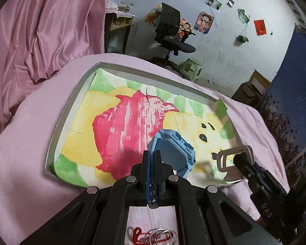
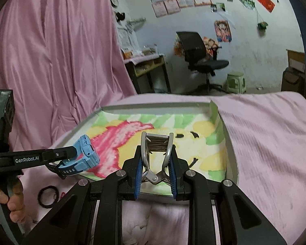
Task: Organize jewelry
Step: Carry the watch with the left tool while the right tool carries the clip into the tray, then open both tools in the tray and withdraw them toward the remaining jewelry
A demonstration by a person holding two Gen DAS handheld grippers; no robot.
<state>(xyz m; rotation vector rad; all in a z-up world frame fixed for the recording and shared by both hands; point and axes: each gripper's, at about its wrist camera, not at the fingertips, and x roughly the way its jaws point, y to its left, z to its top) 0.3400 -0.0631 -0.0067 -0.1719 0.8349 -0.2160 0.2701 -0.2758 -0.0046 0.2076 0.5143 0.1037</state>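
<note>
A shallow grey box [image 1: 71,104] with a painted red, yellow and green lining lies on the pink bedcover; it also shows in the right wrist view [image 2: 231,163]. My left gripper [image 1: 152,159] is shut on the strap of a light blue watch [image 1: 173,149], held over the box's near edge; the watch also shows in the right wrist view [image 2: 85,155]. My right gripper [image 2: 155,163] is shut on a silver metal hair clip [image 2: 156,145], held above the box's near side; the clip also shows in the left wrist view [image 1: 232,155].
A red cord [image 1: 138,234] and silver rings [image 1: 163,235] lie on the bedcover below my left gripper. A black hair tie [image 2: 48,196] lies on the cover left of the box. Pink curtain hangs at left; an office chair [image 2: 200,55] and green stool [image 2: 235,81] stand behind.
</note>
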